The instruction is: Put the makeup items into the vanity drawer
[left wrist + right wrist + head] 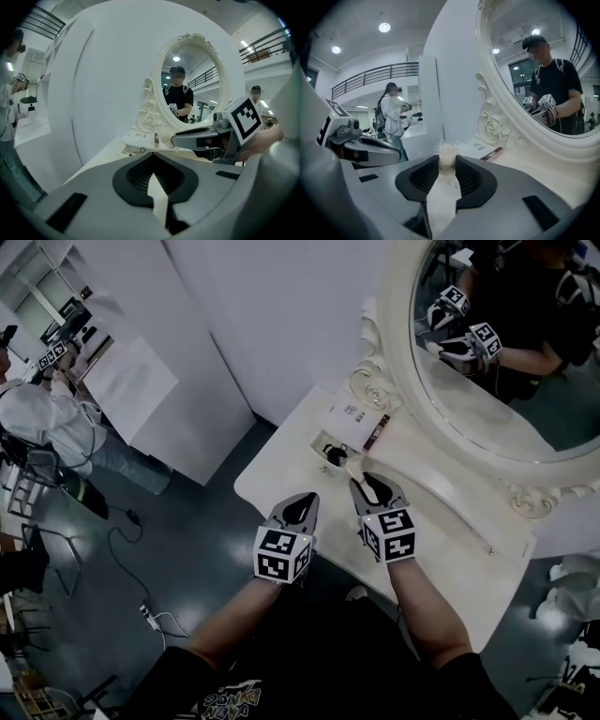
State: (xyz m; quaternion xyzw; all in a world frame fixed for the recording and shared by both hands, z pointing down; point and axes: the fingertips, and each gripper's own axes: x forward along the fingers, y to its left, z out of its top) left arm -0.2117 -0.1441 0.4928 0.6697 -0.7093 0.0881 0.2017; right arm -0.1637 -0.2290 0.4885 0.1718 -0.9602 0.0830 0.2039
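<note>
White vanity tabletop [281,470] spreads below an ornate oval mirror [487,390]. My right gripper [447,160] is clamped on a small pale round makeup item in clear wrap [446,151], over the tabletop near its small open compartment [328,448]. My left gripper [153,158] is closed on nothing, just beside the right.

Big indoor hall set up as a test/recording lab, not a home: mock vanity [281,470] w/ oval mirror [487,409] btwn bare white partition walls [281,315], cables [155,618] on dark floor [197,540], mezzanine railing [375,74], 2nd person [47,418] at another stn.
</note>
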